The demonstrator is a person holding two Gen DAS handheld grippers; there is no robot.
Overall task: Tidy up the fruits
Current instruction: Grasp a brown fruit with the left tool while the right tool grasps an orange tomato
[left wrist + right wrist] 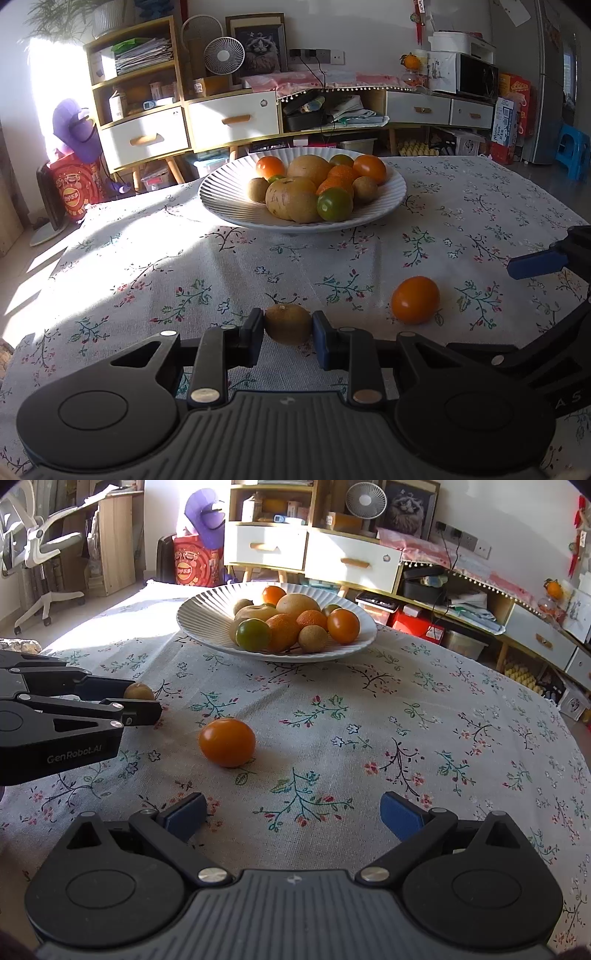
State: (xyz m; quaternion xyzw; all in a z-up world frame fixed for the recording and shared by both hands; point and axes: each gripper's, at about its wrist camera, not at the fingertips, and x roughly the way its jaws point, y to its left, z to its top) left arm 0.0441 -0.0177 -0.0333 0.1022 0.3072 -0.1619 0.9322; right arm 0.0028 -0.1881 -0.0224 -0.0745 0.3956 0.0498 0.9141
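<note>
The left gripper (288, 326) has its pads pressed on a small brown kiwi (287, 324) low on the floral-clothed counter (155, 266). An orange tomato (415, 300) lies just right of it. The right gripper (293, 814) hangs wide apart, holding nothing (its pads frame bare cloth). Farther back, the white ribbed plate (221, 192) holds piled fruit.

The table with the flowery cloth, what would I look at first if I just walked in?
Probably the wide white ribbed plate at the far side of the flower-printed tablecloth, piled with orange, green and brown fruits. Next, the small brown kiwi-like fruit pinched between the pads of the left gripper. A shiny round orange fruit sits alone on the cloth, ahead of the open right gripper.
</note>
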